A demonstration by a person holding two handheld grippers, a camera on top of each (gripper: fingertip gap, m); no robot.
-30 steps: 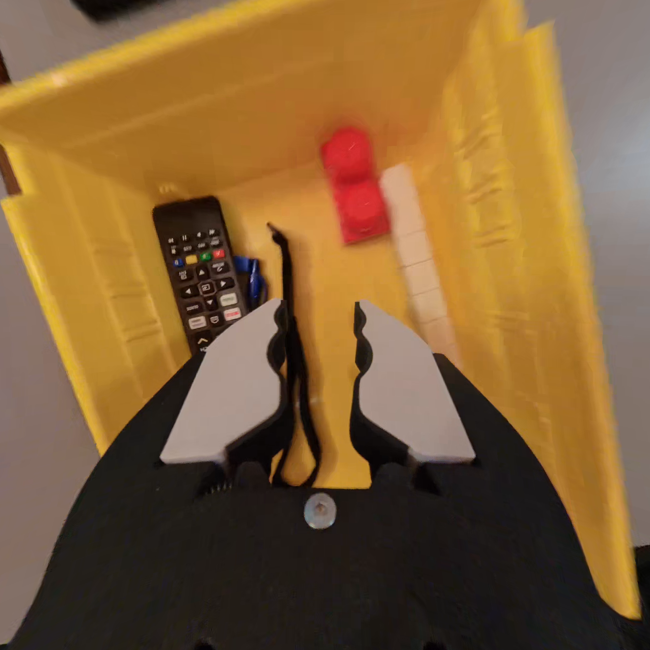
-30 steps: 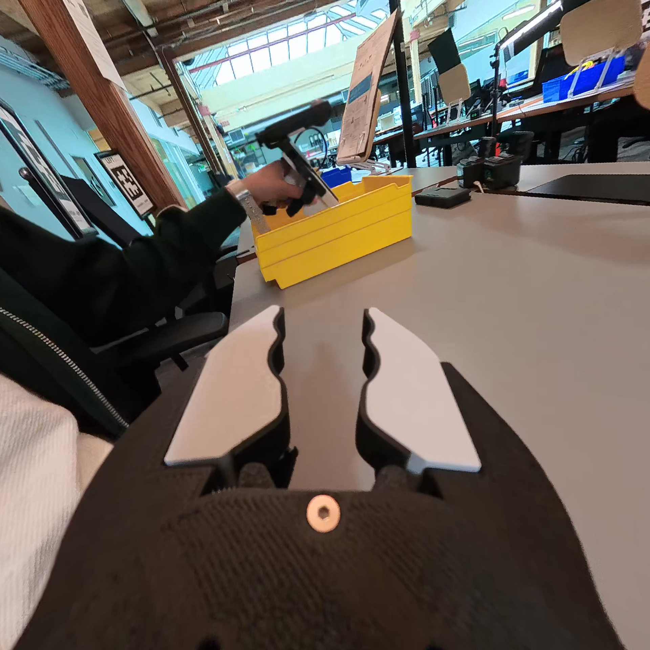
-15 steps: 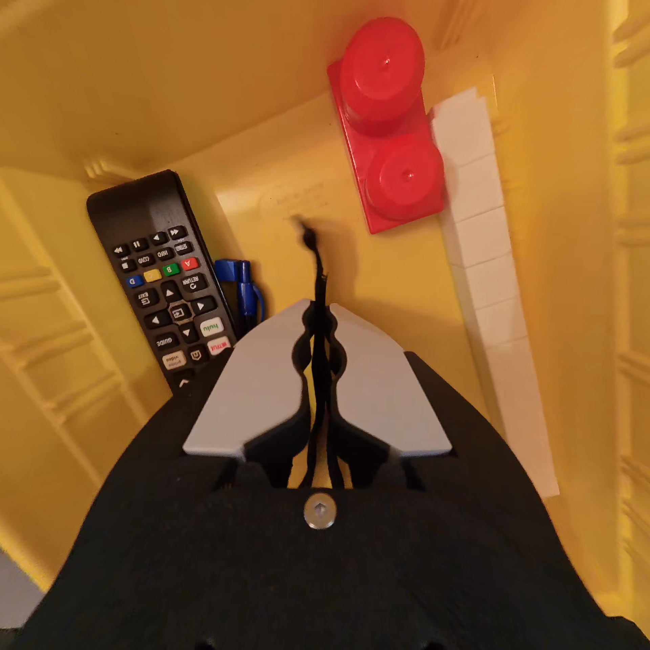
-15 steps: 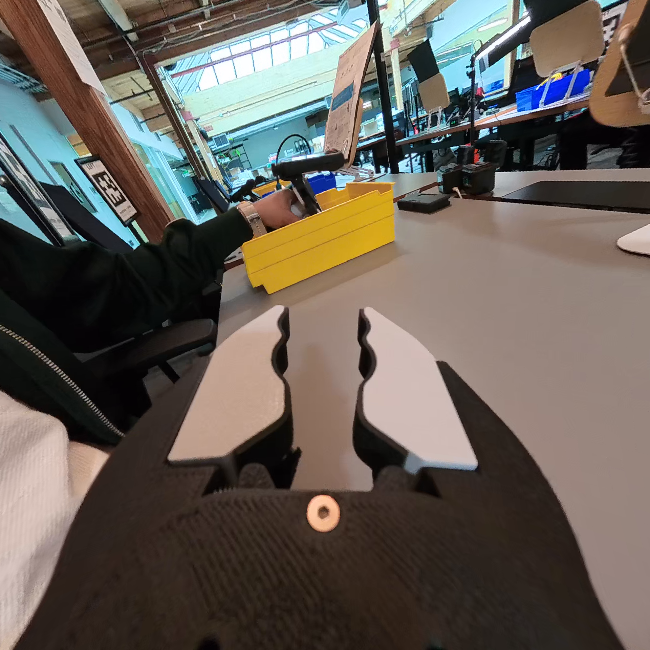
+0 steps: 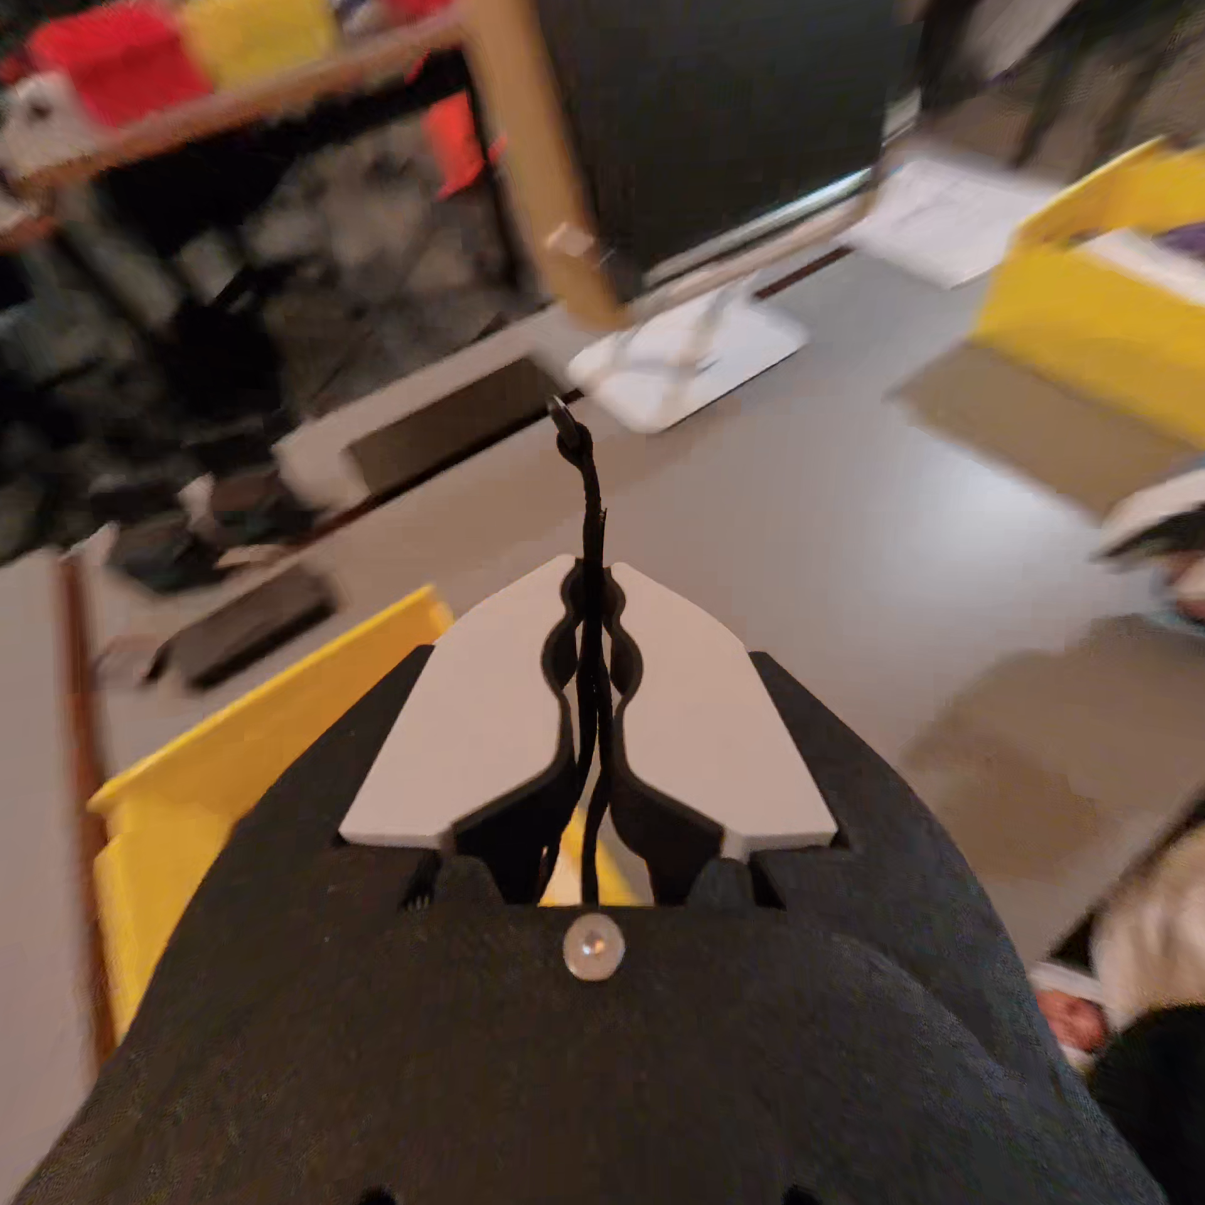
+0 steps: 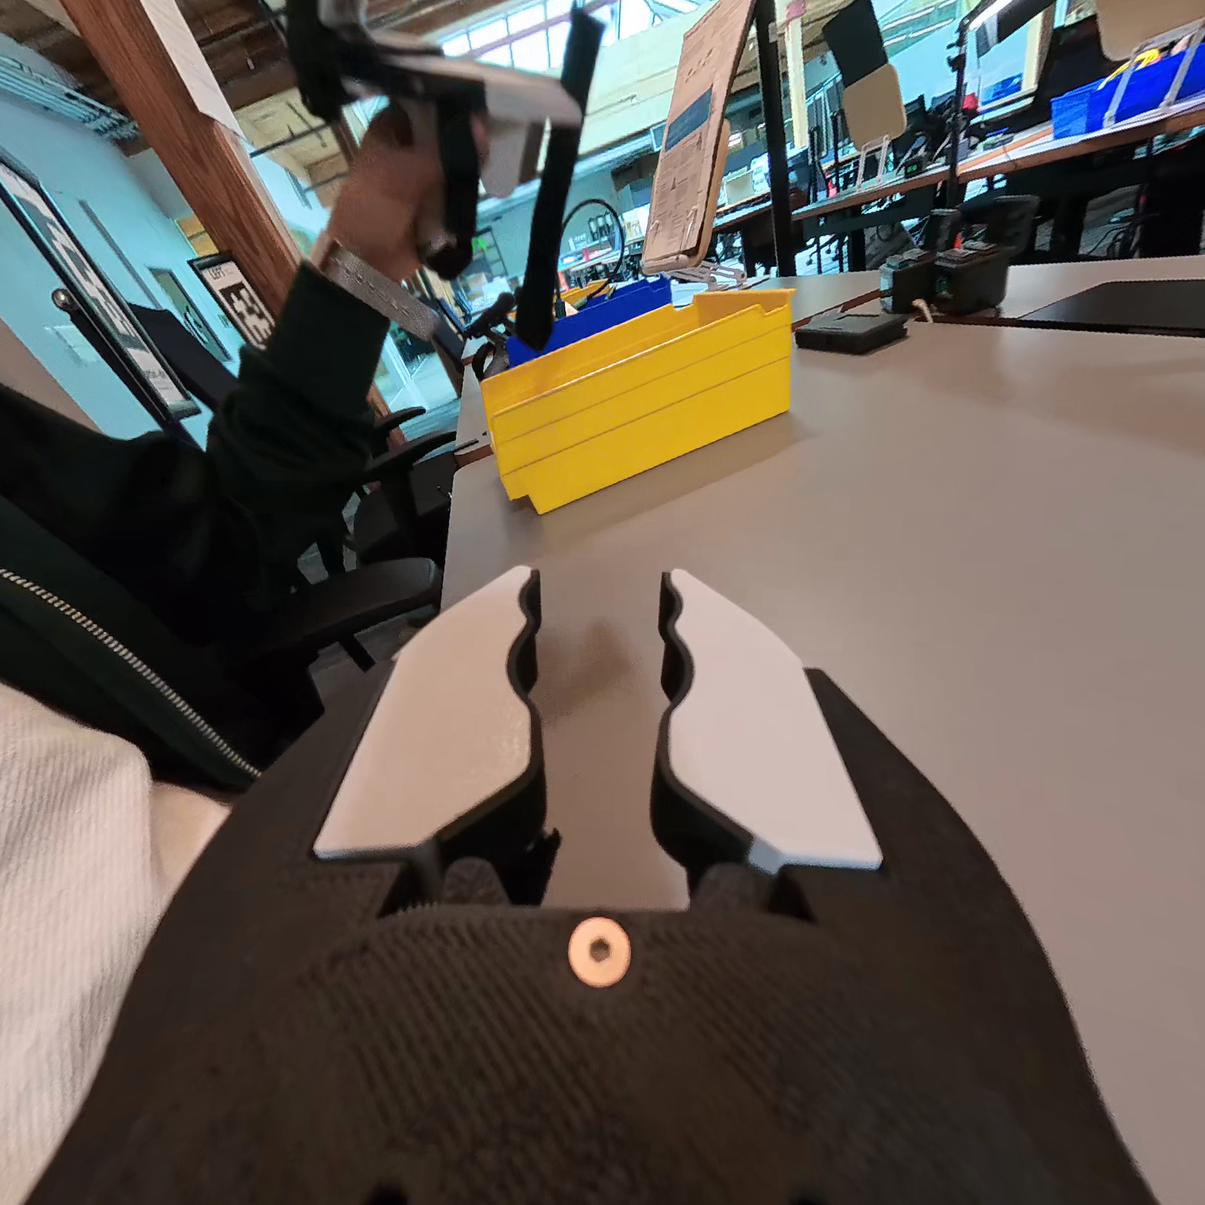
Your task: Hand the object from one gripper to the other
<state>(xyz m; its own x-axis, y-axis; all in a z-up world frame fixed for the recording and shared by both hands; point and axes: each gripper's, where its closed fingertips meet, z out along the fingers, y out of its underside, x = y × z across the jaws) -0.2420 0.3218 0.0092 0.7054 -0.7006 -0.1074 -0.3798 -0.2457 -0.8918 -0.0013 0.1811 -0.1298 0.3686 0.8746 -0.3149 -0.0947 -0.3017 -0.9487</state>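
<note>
My left gripper (image 5: pixel 592 568) is shut on a black strap (image 5: pixel 590 502), which sticks out past the fingertips. In the right wrist view the left gripper (image 6: pixel 561 111) is held high above the yellow bin (image 6: pixel 642 398) and the black strap (image 6: pixel 554 189) hangs down from it. My right gripper (image 6: pixel 598 577) is open and empty, low over the grey table (image 6: pixel 913 521), well short of the bin and the strap.
The yellow bin's rim (image 5: pixel 261 711) shows below the left gripper. A second yellow bin (image 5: pixel 1095 293) and a white stand base (image 5: pixel 684 365) sit farther off. A blue bin (image 6: pixel 600 313), a black box (image 6: pixel 847 336) and office chairs (image 6: pixel 365 600) are nearby. The grippers' ends are close to 30 cm from one another.
My left gripper, shut on the strap, has lifted out of the yellow bin and risen high above it. My right gripper has stayed open over the table.
</note>
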